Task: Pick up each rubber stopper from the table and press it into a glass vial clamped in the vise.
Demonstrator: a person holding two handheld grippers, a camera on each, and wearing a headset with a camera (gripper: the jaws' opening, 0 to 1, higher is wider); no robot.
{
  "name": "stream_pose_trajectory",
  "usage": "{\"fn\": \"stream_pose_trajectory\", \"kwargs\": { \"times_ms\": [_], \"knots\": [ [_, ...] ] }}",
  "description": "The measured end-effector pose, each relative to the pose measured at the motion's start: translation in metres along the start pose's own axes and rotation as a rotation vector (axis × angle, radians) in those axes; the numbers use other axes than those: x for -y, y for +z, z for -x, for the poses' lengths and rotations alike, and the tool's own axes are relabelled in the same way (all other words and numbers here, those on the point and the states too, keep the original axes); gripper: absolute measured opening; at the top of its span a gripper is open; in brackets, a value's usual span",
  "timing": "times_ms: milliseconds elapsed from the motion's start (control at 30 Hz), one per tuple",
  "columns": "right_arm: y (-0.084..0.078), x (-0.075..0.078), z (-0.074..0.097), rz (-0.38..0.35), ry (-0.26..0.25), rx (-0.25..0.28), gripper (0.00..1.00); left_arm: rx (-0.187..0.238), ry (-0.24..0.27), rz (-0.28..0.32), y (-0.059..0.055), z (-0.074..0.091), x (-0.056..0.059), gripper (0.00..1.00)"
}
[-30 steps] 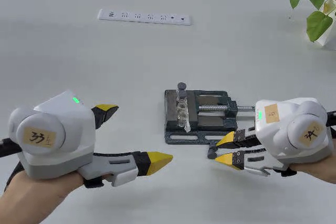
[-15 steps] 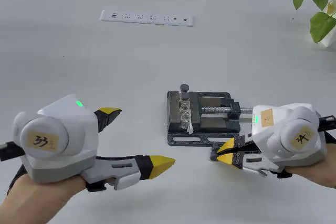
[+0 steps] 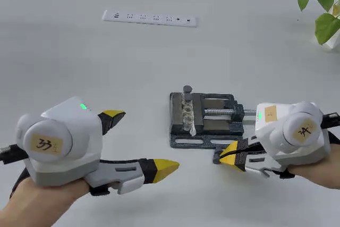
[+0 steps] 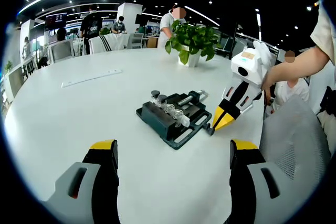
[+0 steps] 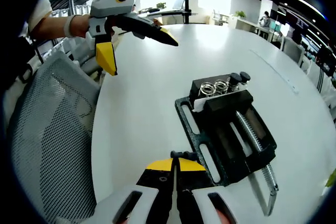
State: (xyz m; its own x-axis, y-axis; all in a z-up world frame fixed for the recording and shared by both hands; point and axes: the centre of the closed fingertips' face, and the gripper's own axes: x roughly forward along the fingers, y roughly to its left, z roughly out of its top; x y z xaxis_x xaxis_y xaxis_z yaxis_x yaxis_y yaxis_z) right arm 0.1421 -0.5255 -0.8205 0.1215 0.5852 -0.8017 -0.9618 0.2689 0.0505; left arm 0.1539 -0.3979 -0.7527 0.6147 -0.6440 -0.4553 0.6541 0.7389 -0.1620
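Pinching rubber stopper (image 5: pixel 181 154), right tool (image 3: pixel 228 155)

White power strip (image 3: pixel 149 18) lying far across table (image 3: pixel 79 67); green plant (image 3: pixel 325 27) at edge.

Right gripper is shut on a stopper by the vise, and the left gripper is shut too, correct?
Not quite: the left gripper is open, jaws wide apart, per the left gripper view. The right gripper is shut on a stopper by the vise.
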Motion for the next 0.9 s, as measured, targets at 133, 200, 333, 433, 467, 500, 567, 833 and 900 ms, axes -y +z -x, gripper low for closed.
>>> {"fn": "stream_pose_trajectory", "kwargs": {
  "times_ms": [133,200,333,433,467,500,567,833,900],
  "knots": [
    [0.005,-0.002,0.000,-0.054,0.009,0.024,0.00,0.006,0.002,-0.001,0.001,0.001,0.001,0.87],
    [0.008,-0.002,0.001,-0.093,0.011,0.044,0.00,0.007,0.000,-0.001,0.000,0.001,0.001,0.87],
    [0.016,-0.003,0.009,-0.197,0.025,0.086,0.00,0.012,-0.007,-0.007,-0.001,0.002,0.004,0.85],
    [0.024,-0.005,0.019,-0.292,0.047,0.131,0.00,0.019,-0.021,-0.013,-0.001,0.002,0.009,0.84],
    [0.026,-0.005,0.023,-0.333,0.052,0.143,0.00,0.023,-0.028,-0.017,-0.001,0.002,0.010,0.83],
    [0.031,-0.008,0.027,-0.371,0.077,0.167,0.00,0.030,-0.034,-0.027,-0.001,0.002,0.012,0.82],
    [0.039,-0.010,0.036,-0.450,0.102,0.208,0.00,0.048,-0.044,-0.049,0.003,0.001,0.016,0.78],
    [0.079,-0.013,0.075,-0.734,0.253,0.409,0.00,0.135,-0.107,-0.170,0.030,0.000,0.043,0.65],
    [0.088,-0.014,0.083,-0.787,0.288,0.442,0.00,0.144,-0.127,-0.213,0.037,-0.001,0.050,0.61]
  ]
}}
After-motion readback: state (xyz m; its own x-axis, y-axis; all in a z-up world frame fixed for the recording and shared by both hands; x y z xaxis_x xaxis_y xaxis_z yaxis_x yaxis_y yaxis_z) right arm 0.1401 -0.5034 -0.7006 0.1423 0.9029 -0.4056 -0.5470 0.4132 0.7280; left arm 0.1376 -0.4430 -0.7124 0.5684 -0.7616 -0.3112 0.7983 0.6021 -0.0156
